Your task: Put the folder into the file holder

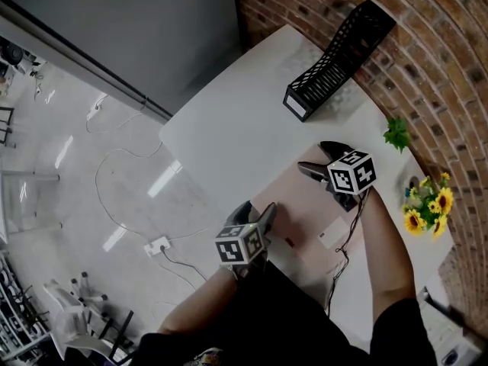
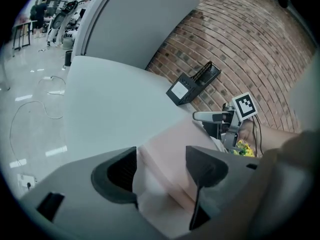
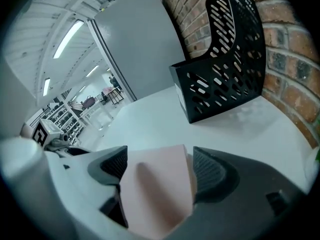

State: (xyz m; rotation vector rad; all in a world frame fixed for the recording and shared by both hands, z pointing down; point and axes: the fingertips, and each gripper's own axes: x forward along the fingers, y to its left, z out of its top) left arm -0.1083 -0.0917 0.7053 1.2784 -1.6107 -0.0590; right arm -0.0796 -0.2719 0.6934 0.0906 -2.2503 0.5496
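Note:
A pale pink folder [image 1: 305, 204] lies flat on the white table [image 1: 229, 128], between my two grippers. The black mesh file holder [image 1: 335, 59] stands at the table's far end against the brick wall, well beyond the folder. My left gripper [image 1: 255, 213] is open over the folder's near left edge, and the left gripper view shows the folder [image 2: 172, 134] below its spread jaws [image 2: 161, 159]. My right gripper [image 1: 320, 158] is open at the folder's far corner. The right gripper view has that corner [image 3: 155, 189] between wide jaws [image 3: 157, 164], with the holder [image 3: 220, 79] ahead.
Sunflowers [image 1: 428, 204] and a small green plant [image 1: 396, 133] sit on the table's right side by the brick wall [image 1: 427, 75]. A cable runs from the right gripper along the forearm. A power strip [image 1: 158, 244] with cords lies on the floor left of the table.

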